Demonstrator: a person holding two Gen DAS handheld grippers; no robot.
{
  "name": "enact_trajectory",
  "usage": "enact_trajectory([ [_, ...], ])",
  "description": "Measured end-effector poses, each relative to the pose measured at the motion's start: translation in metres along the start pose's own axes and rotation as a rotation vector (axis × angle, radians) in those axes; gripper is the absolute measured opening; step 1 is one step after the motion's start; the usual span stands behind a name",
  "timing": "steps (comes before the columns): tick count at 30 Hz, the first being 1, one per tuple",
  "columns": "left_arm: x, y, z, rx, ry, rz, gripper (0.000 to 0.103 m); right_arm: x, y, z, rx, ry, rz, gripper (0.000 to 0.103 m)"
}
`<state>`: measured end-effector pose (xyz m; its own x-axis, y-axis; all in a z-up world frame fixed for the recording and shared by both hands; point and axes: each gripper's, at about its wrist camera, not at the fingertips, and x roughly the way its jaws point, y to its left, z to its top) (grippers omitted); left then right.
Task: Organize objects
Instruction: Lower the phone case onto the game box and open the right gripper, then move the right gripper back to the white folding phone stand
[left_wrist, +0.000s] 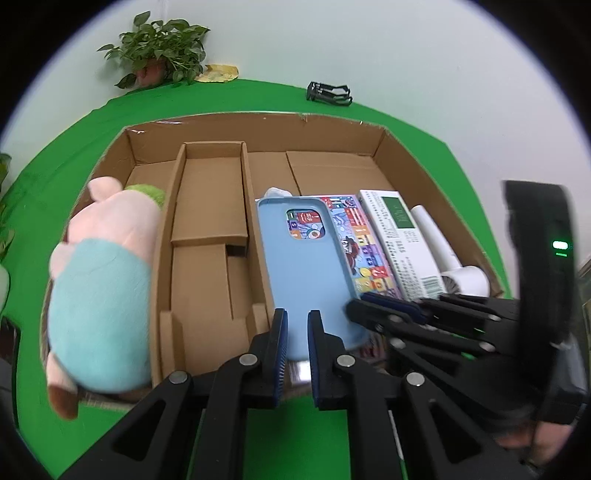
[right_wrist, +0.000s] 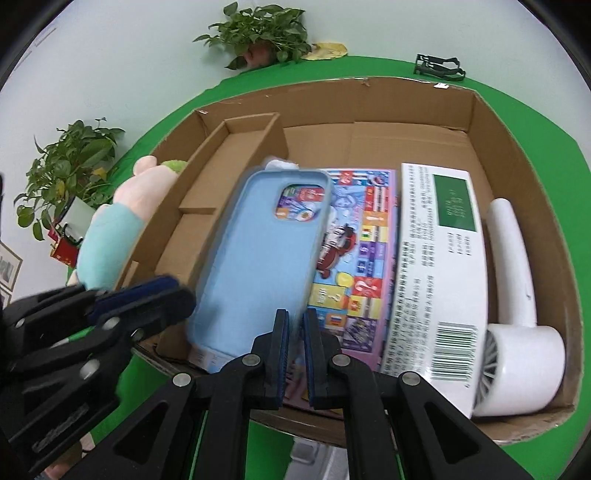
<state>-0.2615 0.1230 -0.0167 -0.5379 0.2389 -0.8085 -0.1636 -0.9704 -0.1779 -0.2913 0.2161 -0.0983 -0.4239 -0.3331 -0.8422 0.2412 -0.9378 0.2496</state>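
Right gripper (right_wrist: 295, 347) closed to a narrow slit on the near right edge of the blue phone case (right_wrist: 258, 258), pinching it. Case tilted, camera cut-out at the far end, raised over the right-hand compartment of the open cardboard box (left_wrist: 258, 122). Under it, lying flat, a colourful printed box (right_wrist: 362, 258); just to the right, touching, a white box (right_wrist: 436, 277) with a green panel and a barcode; further right again, a white hair dryer (right_wrist: 517, 332) against the box's right wall, handle pointing far.

Left gripper (left_wrist: 295, 350) with fingers drawn nearly together at the case's near left end, with blue showing in the gap from the left wrist view. Cannot tell whether pads are clamped on the case or only beside it; from the right wrist view, tips right at the case's left edge.

In the middle of the box, a tall cardboard divider insert (left_wrist: 210, 199). In the left compartment, a pink plush toy (left_wrist: 99, 295) in a pale teal top, standing above the wall, blurred.

All set on a green cloth (left_wrist: 55, 184). At the far edge, against the pale wall — a potted plant (left_wrist: 159, 48) and, well apart to the right, a small black frame-like object (left_wrist: 328, 94).
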Motion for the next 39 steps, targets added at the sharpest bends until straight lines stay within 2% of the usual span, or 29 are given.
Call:
enact_trajectory([
  [3,-0.019,0.003,-0.005,0.011,-0.051,0.017,0.016,0.001,0.008,-0.001,-0.019,-0.015,-0.029,0.009],
  [6,-0.042,0.005,-0.010,0.025,-0.136,0.043,0.031,-0.009,0.011,-0.003,-0.021,-0.045,-0.027,0.009],
  [7,-0.051,0.005,-0.013,0.029,-0.173,0.062,0.047,-0.017,0.013,-0.005,-0.029,-0.069,-0.030,0.016],
  [8,-0.059,0.005,-0.016,0.029,-0.205,0.091,0.070,-0.028,0.016,-0.008,-0.055,-0.108,-0.039,0.022],
  [9,-0.072,0.003,-0.021,0.033,-0.266,0.141,0.079,-0.043,0.020,-0.014,-0.097,-0.168,-0.070,0.042],
  [10,-0.081,-0.001,-0.027,0.044,-0.323,0.167,0.085,-0.056,0.021,-0.020,-0.123,-0.221,-0.101,0.071],
  [12,-0.097,-0.007,-0.038,0.086,-0.425,0.217,0.085,-0.086,0.024,-0.043,-0.137,-0.360,-0.157,0.102],
  [14,-0.107,-0.012,-0.047,0.101,-0.464,0.235,0.085,-0.105,0.022,-0.063,-0.113,-0.419,-0.184,0.103],
  [20,-0.119,-0.021,-0.066,0.070,-0.484,0.200,0.085,-0.141,0.024,-0.111,-0.067,-0.453,-0.226,0.103],
  [27,-0.137,-0.037,-0.081,0.087,-0.498,0.152,0.085,-0.179,0.038,-0.146,-0.105,-0.486,-0.256,0.103],
  [31,-0.138,-0.037,-0.083,0.085,-0.480,0.245,0.085,-0.193,0.043,-0.158,-0.122,-0.495,-0.285,0.102],
  [32,-0.139,-0.034,-0.084,0.074,-0.473,0.243,0.084,-0.197,0.044,-0.162,-0.121,-0.502,-0.284,0.102],
  [33,-0.140,-0.031,-0.085,0.062,-0.469,0.229,0.083,-0.202,0.045,-0.165,-0.123,-0.511,-0.276,0.095],
  [34,-0.142,-0.027,-0.086,0.049,-0.466,0.203,0.077,-0.205,0.046,-0.168,-0.128,-0.520,-0.265,0.076],
  [35,-0.143,-0.026,-0.087,0.045,-0.460,0.171,0.058,-0.209,0.048,-0.172,-0.135,-0.529,-0.258,0.066],
  [36,-0.142,-0.026,-0.087,0.049,-0.444,0.143,0.045,-0.211,0.049,-0.174,-0.137,-0.534,-0.255,0.058],
  [37,-0.140,-0.026,-0.087,0.056,-0.413,0.123,0.030,-0.213,0.049,-0.176,-0.134,-0.536,-0.246,0.059],
  [38,-0.138,-0.027,-0.088,0.063,-0.390,0.114,0.030,-0.214,0.049,-0.178,-0.128,-0.536,-0.236,0.061],
  [39,-0.135,-0.028,-0.089,0.065,-0.381,0.109,0.030,-0.215,0.049,-0.179,-0.121,-0.538,-0.230,0.075],
])
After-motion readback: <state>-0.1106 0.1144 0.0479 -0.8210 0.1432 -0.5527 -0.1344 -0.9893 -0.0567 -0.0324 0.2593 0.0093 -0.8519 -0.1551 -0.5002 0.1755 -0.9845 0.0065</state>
